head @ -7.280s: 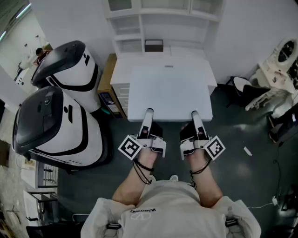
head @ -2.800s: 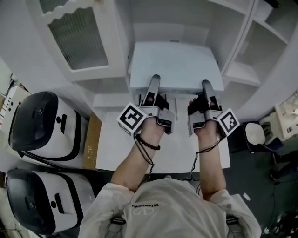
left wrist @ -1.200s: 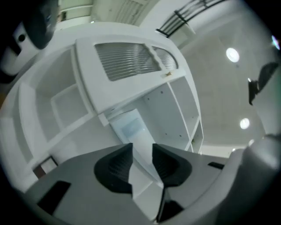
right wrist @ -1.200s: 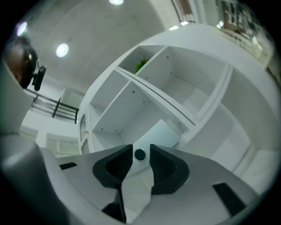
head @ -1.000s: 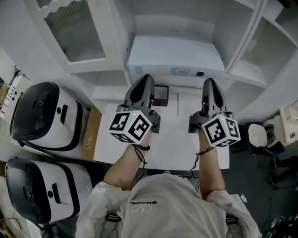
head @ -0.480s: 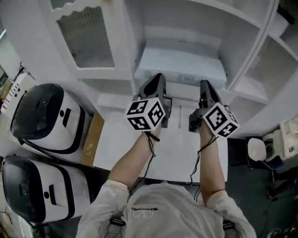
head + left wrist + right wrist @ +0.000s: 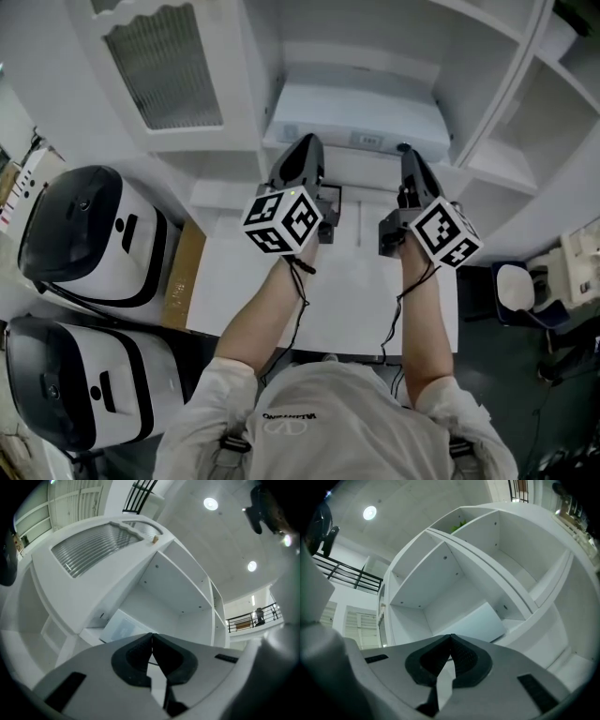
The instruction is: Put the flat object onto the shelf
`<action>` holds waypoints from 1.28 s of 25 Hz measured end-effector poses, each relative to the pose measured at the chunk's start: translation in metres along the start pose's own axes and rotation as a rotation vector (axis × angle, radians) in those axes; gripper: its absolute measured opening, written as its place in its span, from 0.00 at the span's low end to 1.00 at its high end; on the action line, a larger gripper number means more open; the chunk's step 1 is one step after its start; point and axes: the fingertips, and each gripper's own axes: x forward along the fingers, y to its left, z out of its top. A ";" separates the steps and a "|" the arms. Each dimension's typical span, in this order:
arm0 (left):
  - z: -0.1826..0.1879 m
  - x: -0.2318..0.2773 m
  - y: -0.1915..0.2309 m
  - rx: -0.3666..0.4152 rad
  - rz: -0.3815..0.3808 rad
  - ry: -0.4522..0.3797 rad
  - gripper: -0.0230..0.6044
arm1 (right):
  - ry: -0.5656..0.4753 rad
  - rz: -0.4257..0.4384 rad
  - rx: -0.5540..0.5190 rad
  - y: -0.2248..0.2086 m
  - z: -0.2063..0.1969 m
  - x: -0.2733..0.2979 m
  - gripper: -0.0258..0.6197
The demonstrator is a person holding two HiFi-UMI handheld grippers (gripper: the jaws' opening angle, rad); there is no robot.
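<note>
Now the flat white board [image 7: 361,111] lies on the far shelf [image 7: 356,52]; left gripper [image 7: 303,145] and right gripper [image 7: 409,155] sit just near it, jaws together, empty.

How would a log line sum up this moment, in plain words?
flat object: lying on shelf | left tool: shut, empty | right tool: shut, empty | both near its front edge

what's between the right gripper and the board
Nothing shows between them in the right gripper view: the shut right gripper points straight at the board on the shelf.

flat object [image 7: 361,111]: white, smooth, matt | shelf [image 7: 492,155]: white-painted, matt | cabinet door [image 7: 164,66]: ribbed translucent pane | machine housings [image 7: 84,234]: glossy plastic
</note>
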 end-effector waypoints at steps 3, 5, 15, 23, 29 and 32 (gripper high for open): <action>0.008 -0.025 -0.006 0.077 -0.021 -0.035 0.04 | -0.040 -0.021 -0.055 -0.001 0.003 -0.026 0.06; 0.010 -0.043 -0.009 0.099 -0.042 -0.051 0.04 | -0.050 -0.041 -0.114 -0.006 -0.002 -0.043 0.06; 0.006 -0.131 -0.019 0.289 -0.097 -0.033 0.04 | -0.031 -0.051 -0.200 -0.006 -0.022 -0.125 0.06; -0.022 -0.161 0.000 0.252 -0.037 0.024 0.04 | 0.023 -0.069 -0.233 -0.018 -0.039 -0.154 0.05; -0.026 -0.163 -0.006 0.262 -0.060 0.033 0.04 | 0.023 -0.086 -0.244 -0.023 -0.040 -0.160 0.05; -0.027 -0.162 -0.011 0.268 -0.073 0.036 0.04 | 0.021 -0.090 -0.243 -0.024 -0.038 -0.160 0.05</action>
